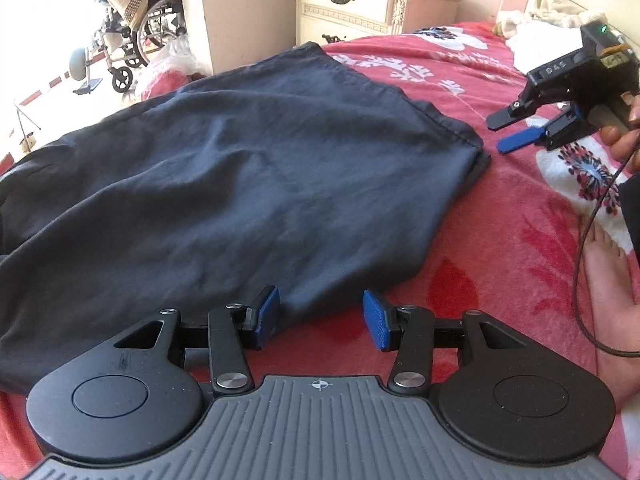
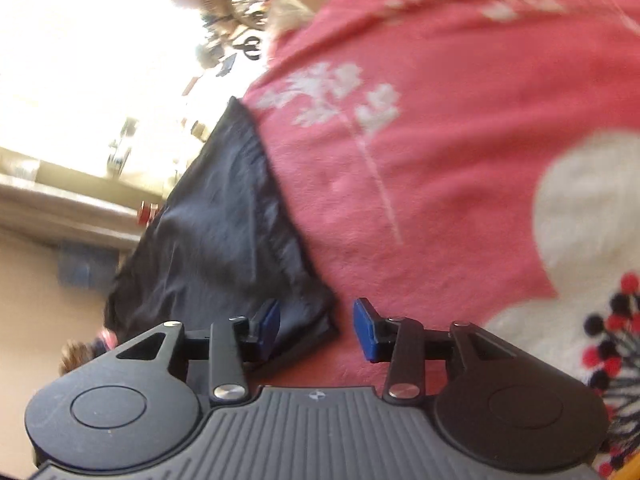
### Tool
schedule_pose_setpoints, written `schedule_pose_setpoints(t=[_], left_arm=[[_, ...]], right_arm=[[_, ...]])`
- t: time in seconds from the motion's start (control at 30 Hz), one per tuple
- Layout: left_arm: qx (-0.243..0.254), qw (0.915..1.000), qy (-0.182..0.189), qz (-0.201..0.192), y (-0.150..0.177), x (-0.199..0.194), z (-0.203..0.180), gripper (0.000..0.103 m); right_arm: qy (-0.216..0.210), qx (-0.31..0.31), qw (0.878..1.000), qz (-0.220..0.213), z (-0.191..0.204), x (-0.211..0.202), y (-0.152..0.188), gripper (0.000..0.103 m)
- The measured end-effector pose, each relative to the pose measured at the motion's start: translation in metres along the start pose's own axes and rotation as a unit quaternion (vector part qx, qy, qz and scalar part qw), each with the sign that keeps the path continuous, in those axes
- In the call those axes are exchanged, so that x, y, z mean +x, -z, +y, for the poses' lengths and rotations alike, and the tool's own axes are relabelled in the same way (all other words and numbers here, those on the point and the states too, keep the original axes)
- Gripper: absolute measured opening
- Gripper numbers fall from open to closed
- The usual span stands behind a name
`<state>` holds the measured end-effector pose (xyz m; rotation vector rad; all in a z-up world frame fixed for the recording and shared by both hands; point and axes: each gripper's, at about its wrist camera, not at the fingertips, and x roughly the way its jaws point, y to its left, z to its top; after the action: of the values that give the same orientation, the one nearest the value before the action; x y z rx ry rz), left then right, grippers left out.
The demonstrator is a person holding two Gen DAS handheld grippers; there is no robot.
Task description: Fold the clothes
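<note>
1. Navy garment [image 1: 224,184] lies spread on a bed covered by a red floral blanket [image 1: 460,216]; in the left wrist view it fills the middle and the 9 o'clock side, creased, with a hemmed edge running from 12 o'clock down to a folded corner near 3 o'clock.
2. Left tongs [image 1: 318,316] hang at 6 o'clock of that view with the blue pads parted to a middling gap. The left pad [image 1: 267,314] sits over the near edge of the garment; the right pad is over bare blanket. Nothing is pinched between them.
3. Right tongs [image 1: 510,134] show at 3 o'clock of the left wrist view, just beyond the garment's folded corner and apart from it, jaws spread and empty, held by a hand [image 1: 626,136].
4. In the blurred right wrist view, the right tongs [image 2: 316,326] point down at the garment's corner [image 2: 224,240], which lies toward 9 o'clock; the cloth's corner reaches partway into the gap, yet the pads do not press it.
5. A black cable [image 1: 584,264] runs down from the right tongs at 4 o'clock, past a bare foot [image 1: 608,280] resting on the blanket.
6. Beyond the bed at 12 o'clock stands a cream nightstand [image 1: 352,4]; a wheelchair [image 1: 132,36] is at 11 o'clock.
</note>
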<state>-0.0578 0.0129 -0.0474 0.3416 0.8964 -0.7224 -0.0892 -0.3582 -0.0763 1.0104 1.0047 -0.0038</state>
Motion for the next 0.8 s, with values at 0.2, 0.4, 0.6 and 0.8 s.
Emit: schedule_pose_setpoints(t=[0.2, 0.4, 0.6, 0.8], left_arm=[[0.009, 0.9999, 0.007, -0.004, 0.000, 0.002, -0.006, 0.046], [0.013, 0.9998, 0.004, -0.010, -0.001, 0.001, -0.008, 0.046], [0.004, 0.9995, 0.018, -0.028, -0.004, 0.001, -0.009, 0.046], [0.024, 0.9987, 0.027, -0.035, -0.008, 0.008, -0.016, 0.047]], right_arm=[[-0.044, 0.077, 0.996, 0.020, -0.020, 0.014, 0.008, 0.044], [-0.074, 0.091, 0.992, 0.047, -0.014, 0.033, 0.017, 0.044], [-0.098, 0.089, 0.989, 0.073, 0.000, 0.058, 0.026, 0.043], [-0.110, 0.098, 0.986, 0.077, 0.008, 0.072, 0.031, 0.035]])
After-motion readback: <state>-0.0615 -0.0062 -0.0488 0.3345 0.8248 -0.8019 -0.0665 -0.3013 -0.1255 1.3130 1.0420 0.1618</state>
